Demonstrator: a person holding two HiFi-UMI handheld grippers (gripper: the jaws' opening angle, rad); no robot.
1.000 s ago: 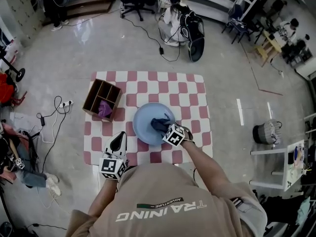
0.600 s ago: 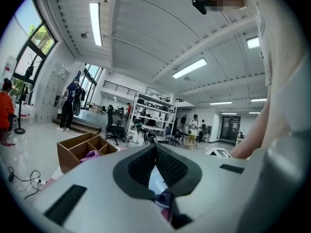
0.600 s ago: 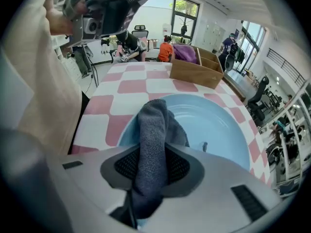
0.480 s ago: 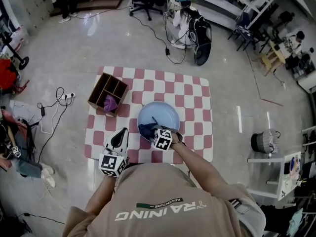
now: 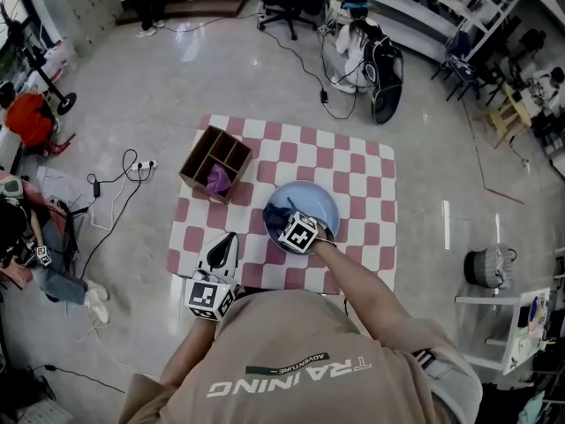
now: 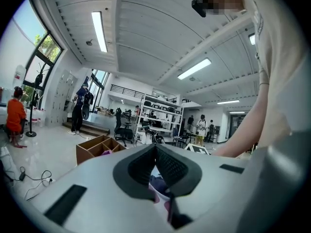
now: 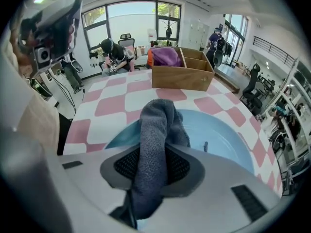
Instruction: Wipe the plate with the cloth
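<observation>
Right gripper view: cloth lengthwise ahead

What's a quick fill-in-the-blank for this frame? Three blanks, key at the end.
The cloth is pinched in the ____ claw.
It hangs over a plate coloured light ____.
The wooden box on the checkered mat holds a crumpled ____ item.
Missing: right; blue; purple.

Left gripper held nearly level, fingers closed (empty), right gripper pitched steeply down, fingers clamping cloth.
</observation>
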